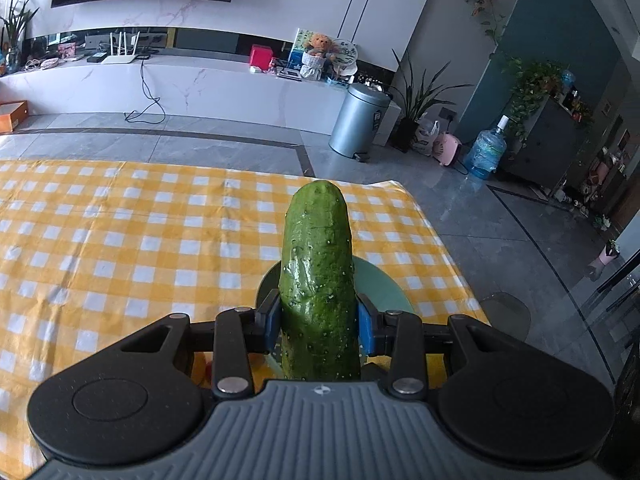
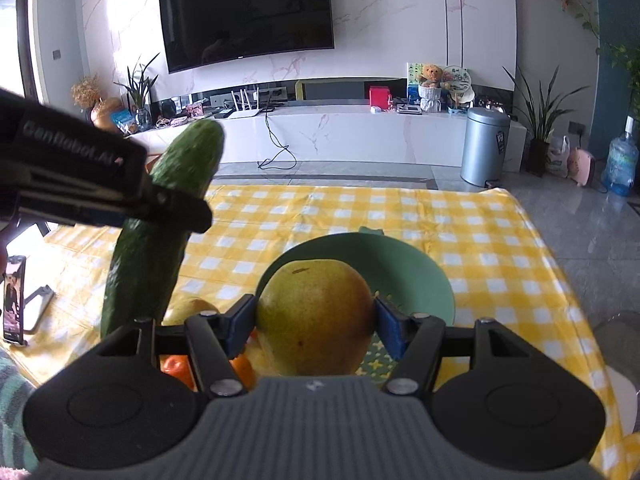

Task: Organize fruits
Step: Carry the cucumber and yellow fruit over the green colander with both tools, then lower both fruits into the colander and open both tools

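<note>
My left gripper [image 1: 319, 322] is shut on a long green cucumber [image 1: 318, 280], held above the table with its tip pointing away. The same cucumber [image 2: 160, 224] and the left gripper [image 2: 176, 210] show at the left of the right wrist view. My right gripper [image 2: 316, 320] is shut on a yellow-green pear [image 2: 316, 316] with a reddish blush, held above the near side of a green bowl [image 2: 400, 268]. The bowl's rim also shows behind the cucumber in the left wrist view [image 1: 384, 288]. Orange fruits [image 2: 240, 368] and another yellowish fruit [image 2: 192, 308] lie below the right gripper.
The table carries a yellow-and-white checked cloth [image 1: 120, 240]. A phone on a stand [image 2: 14, 300] sits at the left table edge. A patterned green mat [image 2: 378, 356] lies under the bowl. Beyond the table are a grey floor, a metal bin [image 1: 360, 120] and a TV cabinet.
</note>
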